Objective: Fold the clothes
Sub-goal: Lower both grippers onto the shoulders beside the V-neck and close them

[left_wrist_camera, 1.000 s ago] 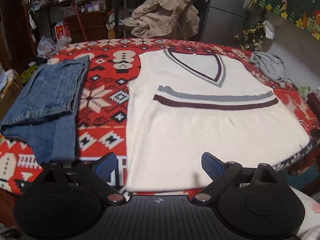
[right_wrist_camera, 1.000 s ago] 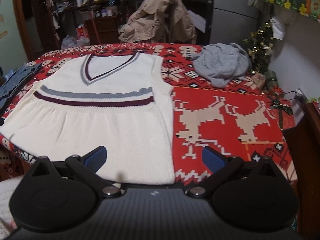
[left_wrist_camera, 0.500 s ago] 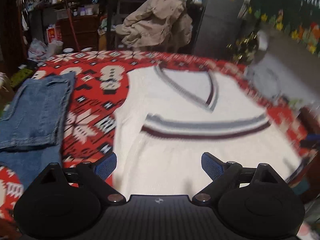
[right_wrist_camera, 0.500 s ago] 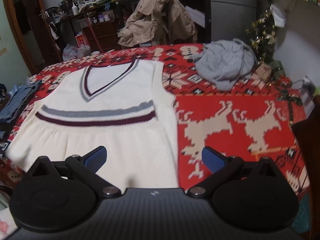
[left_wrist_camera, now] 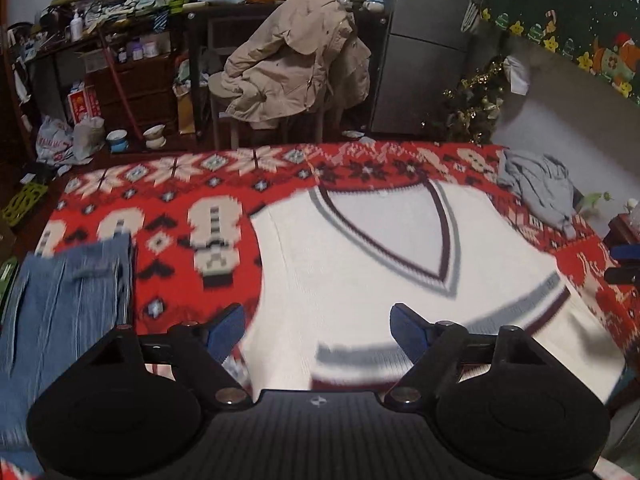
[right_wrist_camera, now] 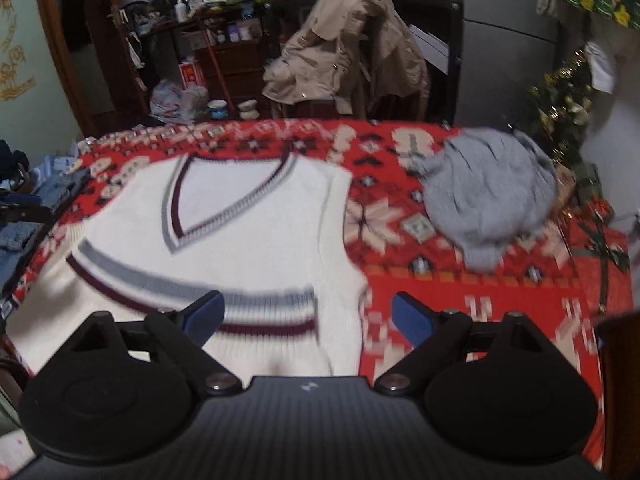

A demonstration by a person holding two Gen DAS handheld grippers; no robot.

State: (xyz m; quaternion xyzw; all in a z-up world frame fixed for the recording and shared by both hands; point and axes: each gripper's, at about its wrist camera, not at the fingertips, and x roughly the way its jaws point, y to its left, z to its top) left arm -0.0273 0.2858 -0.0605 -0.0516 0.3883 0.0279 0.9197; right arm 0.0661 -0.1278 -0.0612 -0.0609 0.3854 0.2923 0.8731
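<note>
A white knit V-neck vest (left_wrist_camera: 360, 264) with maroon and grey stripes lies flat on the red patterned tablecloth (left_wrist_camera: 180, 216). It also shows in the right wrist view (right_wrist_camera: 248, 240). My left gripper (left_wrist_camera: 318, 330) is open and empty, above the vest's left side near the chest stripe. My right gripper (right_wrist_camera: 308, 316) is open and empty, above the vest's right edge at the stripe. The vest's hem is hidden below both grippers.
Folded blue jeans (left_wrist_camera: 60, 312) lie on the table's left. A crumpled grey garment (right_wrist_camera: 488, 196) lies at the back right, also in the left wrist view (left_wrist_camera: 540, 188). A chair with a beige coat (left_wrist_camera: 296, 64) stands behind the table, with cluttered shelves behind it.
Both grippers have moved forward over the vest, from its hem toward the chest stripe. Both stay open. The vest has not moved.
</note>
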